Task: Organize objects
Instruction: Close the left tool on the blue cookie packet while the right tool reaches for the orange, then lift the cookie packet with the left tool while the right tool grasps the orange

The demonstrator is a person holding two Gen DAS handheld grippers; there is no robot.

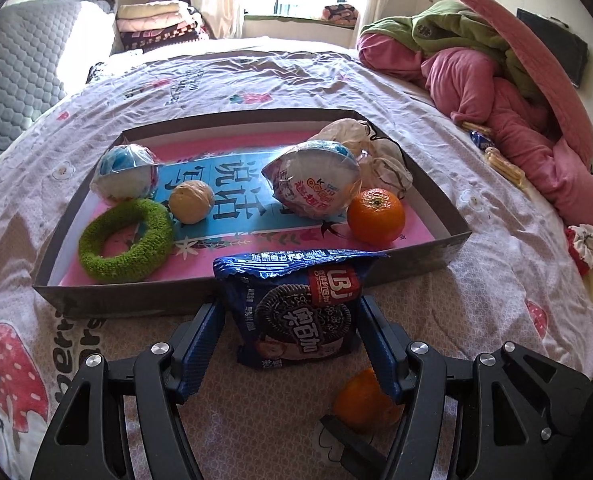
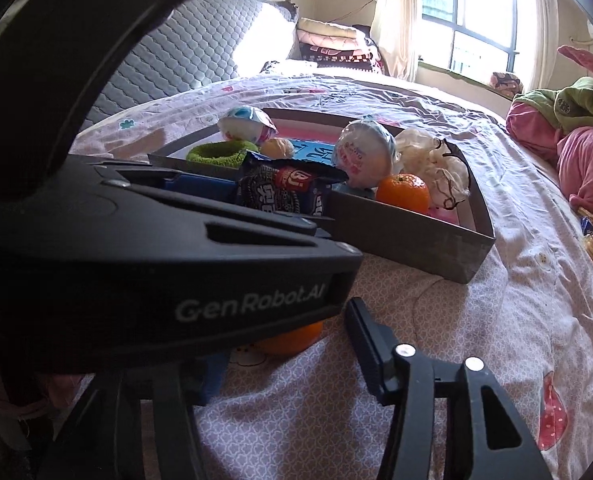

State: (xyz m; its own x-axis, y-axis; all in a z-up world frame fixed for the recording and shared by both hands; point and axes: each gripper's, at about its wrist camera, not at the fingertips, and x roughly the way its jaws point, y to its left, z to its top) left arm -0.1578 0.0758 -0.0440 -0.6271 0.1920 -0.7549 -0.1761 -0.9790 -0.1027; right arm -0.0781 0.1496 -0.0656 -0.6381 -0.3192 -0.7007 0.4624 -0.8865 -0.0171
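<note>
At the box's (image 1: 256,300) near rim, left tongs (image 1: 292,324) clamping cookie packet (image 1: 296,312); right tongs' (image 2: 284,344) state unclear.

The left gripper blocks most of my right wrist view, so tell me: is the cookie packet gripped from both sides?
Observer: Yes. The left wrist view shows the left gripper with a finger against each side of the cookie packet, which stands upright at the box's near wall.
Operator: Is there free floor just behind that wall?
Observer: Yes, a bare strip of pink liner lies between the green ring and the orange in the box.
</note>
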